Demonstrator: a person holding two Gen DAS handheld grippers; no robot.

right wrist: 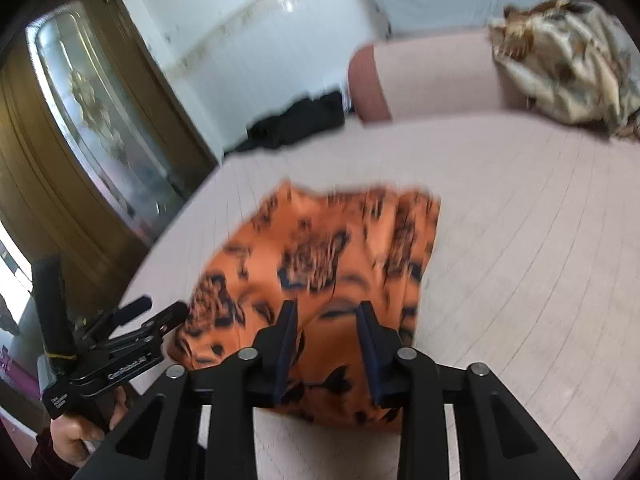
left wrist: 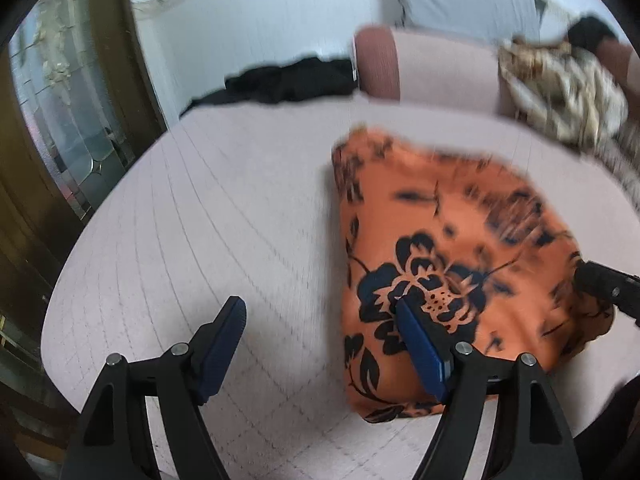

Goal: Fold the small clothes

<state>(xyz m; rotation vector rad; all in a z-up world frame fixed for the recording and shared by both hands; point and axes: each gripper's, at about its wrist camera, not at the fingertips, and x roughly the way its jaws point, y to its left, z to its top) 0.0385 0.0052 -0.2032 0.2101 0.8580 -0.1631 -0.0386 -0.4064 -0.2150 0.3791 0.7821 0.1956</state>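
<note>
An orange garment with a black flower print lies folded on the pale pink quilted surface. My left gripper is open and empty, its right finger over the garment's left edge and its left finger over bare quilt. In the right wrist view the garment lies under my right gripper, which is open with the jaws partly apart above the cloth and holds nothing. The left gripper also shows at the left, beside the garment's left edge.
A crumpled cream and brown patterned cloth lies at the back right on the quilt. A pink cushion stands behind. A black garment lies at the back edge. A wooden glazed door is at the left.
</note>
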